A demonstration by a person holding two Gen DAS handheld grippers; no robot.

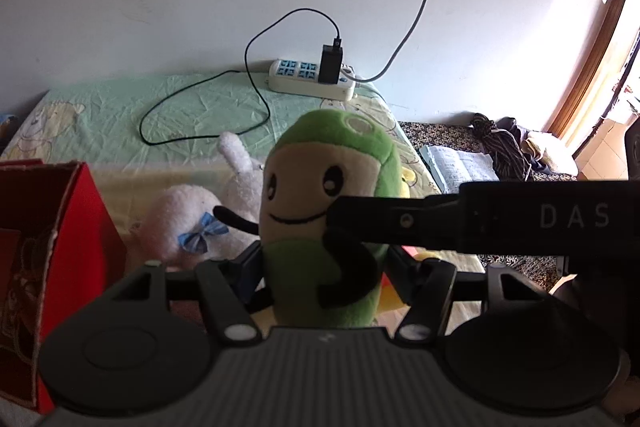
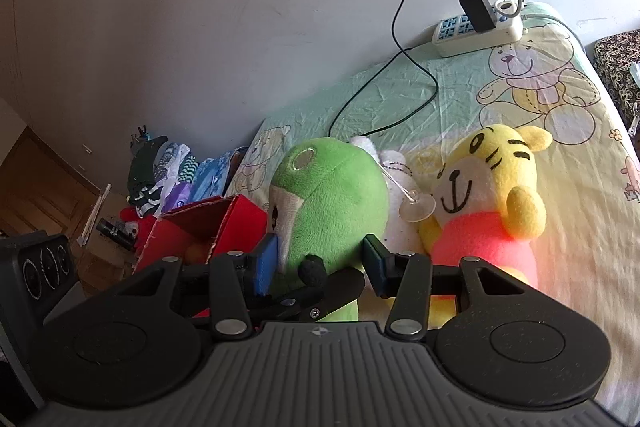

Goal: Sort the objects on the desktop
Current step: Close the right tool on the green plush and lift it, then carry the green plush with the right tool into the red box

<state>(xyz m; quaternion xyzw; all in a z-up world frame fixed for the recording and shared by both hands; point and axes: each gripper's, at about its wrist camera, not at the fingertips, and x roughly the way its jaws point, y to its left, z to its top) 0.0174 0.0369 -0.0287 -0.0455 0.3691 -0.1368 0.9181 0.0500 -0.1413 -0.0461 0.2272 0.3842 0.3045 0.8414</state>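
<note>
A red box (image 1: 52, 251) stands open at the left. Just right of it, the left hand-held gripper (image 1: 320, 263) clamps the upright green plush (image 1: 320, 195) low on its body. The right hand-held gripper (image 2: 318, 261) straddles the same toy, apparently gripping too. A yellow plush (image 2: 492, 195) lies farther right. Hold the plush firm and upright, clearing the box rim.

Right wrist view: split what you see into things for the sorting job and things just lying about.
For the job:
green plush toy, between the right gripper fingers
yellow tiger plush
white plush
red box

Lying about:
power strip with black charger
black cable
folded clothes beside the bed
</note>
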